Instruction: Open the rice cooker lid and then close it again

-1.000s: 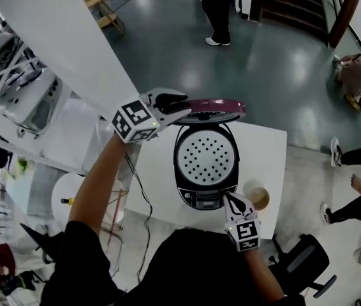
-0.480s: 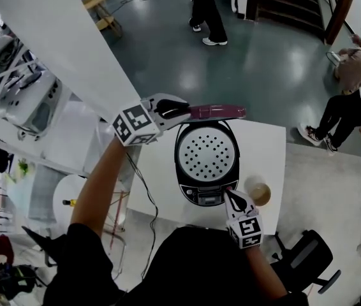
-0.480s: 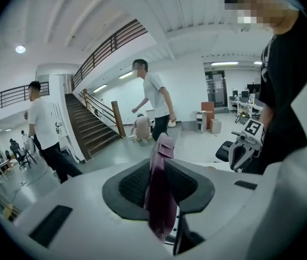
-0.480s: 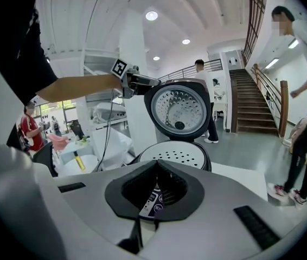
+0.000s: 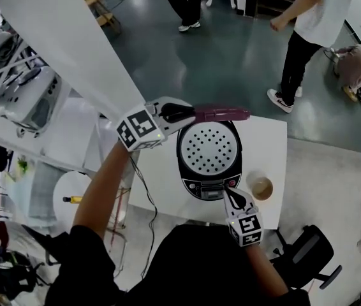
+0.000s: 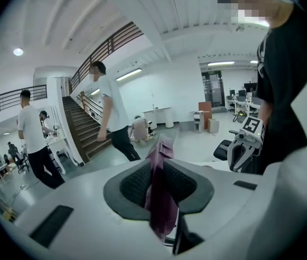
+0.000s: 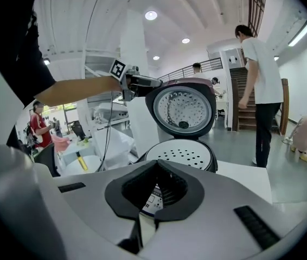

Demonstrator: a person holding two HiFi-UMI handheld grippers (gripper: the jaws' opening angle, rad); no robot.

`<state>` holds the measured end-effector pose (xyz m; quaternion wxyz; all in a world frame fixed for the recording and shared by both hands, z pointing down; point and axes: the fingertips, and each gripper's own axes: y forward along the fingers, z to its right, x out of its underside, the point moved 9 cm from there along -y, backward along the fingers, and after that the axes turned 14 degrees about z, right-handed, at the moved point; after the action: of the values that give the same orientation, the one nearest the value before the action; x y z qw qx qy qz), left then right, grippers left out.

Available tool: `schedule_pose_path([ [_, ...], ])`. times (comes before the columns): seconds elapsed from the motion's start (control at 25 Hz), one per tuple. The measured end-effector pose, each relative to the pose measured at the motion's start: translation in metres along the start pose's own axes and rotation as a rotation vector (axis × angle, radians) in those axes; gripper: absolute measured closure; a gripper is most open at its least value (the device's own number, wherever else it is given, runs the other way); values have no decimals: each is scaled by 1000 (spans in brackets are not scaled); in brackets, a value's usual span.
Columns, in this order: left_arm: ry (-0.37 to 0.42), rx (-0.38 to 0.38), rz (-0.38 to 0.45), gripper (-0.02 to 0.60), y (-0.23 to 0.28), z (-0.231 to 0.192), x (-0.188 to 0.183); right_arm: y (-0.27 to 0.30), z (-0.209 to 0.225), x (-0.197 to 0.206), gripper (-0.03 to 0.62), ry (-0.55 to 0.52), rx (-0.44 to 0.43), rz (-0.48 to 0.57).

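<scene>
As its jaws had just been closing, the left gripper (image 5: 179, 112), left of centre in the head view, gripped the left end of the raised maroon lid (image 5: 222, 114). Compared with a second earlier, both sat slightly lower and further right. The rice cooker (image 5: 209, 152) stood mid-frame on the white table (image 5: 161, 183). At lower centre the right gripper (image 5: 229, 195) stayed clenched on nothing, its tip covering part of the cooker's front panel. A cup (image 5: 261, 187) stood just right. From above, the lid showed only edge-on.
</scene>
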<state>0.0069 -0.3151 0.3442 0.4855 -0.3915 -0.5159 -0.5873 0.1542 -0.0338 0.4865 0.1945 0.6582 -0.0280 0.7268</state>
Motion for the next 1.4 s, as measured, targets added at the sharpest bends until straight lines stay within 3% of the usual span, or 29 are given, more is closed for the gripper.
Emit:
schedule_pose_path([
  [0.44, 38, -16, 29, 523, -2, 34, 10, -6, -12, 9, 594, 58, 22, 20],
  [0.72, 10, 32, 14, 526, -1, 56, 21, -11, -17, 15, 594, 71, 41, 18],
  [1.4, 34, 106, -88, 526, 8, 111, 57, -27, -12, 24, 594, 87, 162, 3],
])
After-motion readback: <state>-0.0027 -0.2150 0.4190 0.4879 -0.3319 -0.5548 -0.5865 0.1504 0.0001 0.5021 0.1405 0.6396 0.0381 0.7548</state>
